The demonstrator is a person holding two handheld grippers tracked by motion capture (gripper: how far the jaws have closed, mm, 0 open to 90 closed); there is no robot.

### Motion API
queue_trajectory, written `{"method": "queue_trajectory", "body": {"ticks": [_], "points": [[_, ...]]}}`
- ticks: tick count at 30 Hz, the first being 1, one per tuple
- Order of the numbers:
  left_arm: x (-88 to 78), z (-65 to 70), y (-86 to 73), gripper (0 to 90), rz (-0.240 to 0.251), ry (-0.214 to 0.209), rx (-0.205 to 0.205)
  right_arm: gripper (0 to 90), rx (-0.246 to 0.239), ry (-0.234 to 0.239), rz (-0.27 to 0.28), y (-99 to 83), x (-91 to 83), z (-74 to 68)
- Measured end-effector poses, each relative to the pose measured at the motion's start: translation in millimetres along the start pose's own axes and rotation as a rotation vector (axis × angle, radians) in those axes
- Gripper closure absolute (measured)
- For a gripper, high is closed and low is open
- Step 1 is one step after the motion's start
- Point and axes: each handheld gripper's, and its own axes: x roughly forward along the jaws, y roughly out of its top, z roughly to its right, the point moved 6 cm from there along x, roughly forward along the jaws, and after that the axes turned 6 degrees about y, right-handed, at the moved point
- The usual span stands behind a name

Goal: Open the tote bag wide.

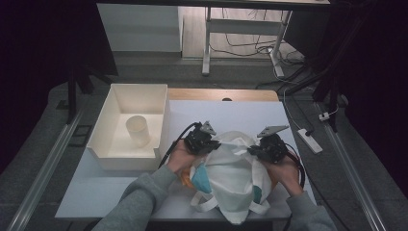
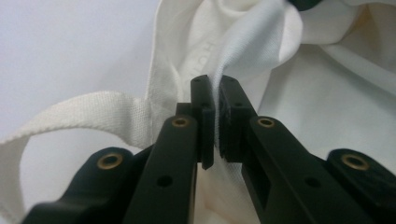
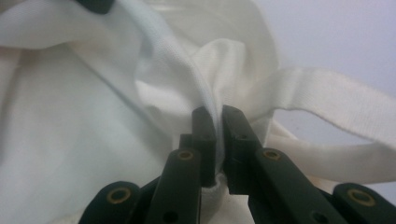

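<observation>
Gripping the white cloth bag (image 1: 233,175) at two points of its mouth hem, both grippers are clamped on fabric: the left gripper (image 2: 214,122) pinches a fold of the hem between closed jaws, and the right gripper (image 3: 218,140) does the same on the opposite side, each just beside a webbing handle (image 2: 88,114). The bag lies at 6 o'clock on the table, near its front edge, with teal and orange items showing at its 9 o'clock side.

Risk assessment: each hold takes only a thin fold of cloth. Pulling the two hands apart unevenly could draw the hem out of one pair of jaws, collapsing the mouth. Lifting could tip the contents out at the open side. A loose handle loop may snag a jaw.

The table (image 1: 269,113) has a pale matte top. A white bin (image 1: 115,144) holding a cream cup (image 1: 138,130) stands at 10 o'clock. Beyond, at 12 o'clock, the dim room shows desk legs and floor cables; a power strip (image 1: 310,140) lies at 3 o'clock.
</observation>
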Motion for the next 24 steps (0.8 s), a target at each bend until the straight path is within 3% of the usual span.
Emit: {"method": "queue_trajectory", "body": {"ticks": [4,8,10,12,14,19,24], "points": [[3.7,0.7,0.6,81.9,-0.002,0.007,0.007,84.9,0.051,0.019,-0.013,-2.9,18.9,13.6],[-0.2,1.5,2.6,73.4,0.008,0.030,0.003,85.0,0.069,0.025,-0.025,-7.0,29.3,16.5],[-10.3,4.9,6.5,65.9,0.034,0.043,0.007,84.9,0.062,0.019,-0.022,-6.8,28.1,15.4],[-24.6,12.7,10.3,62.3,0.061,0.029,0.011,84.9,0.056,0.012,-0.024,-6.6,27.4,14.2],[-38.7,22.0,9.5,57.5,0.056,0.029,0.026,84.9,0.056,0.011,-0.022,-7.0,27.3,14.0],[-64.2,42.2,-4.2,45.3,0.043,0.038,0.030,84.8,0.054,0.018,-0.015,-8.4,27.1,14.4],[-73.4,49.6,-26.3,42.3,-0.009,0.043,0.016,84.8,0.056,0.018,-0.012,-8.9,26.1,13.6]]}}
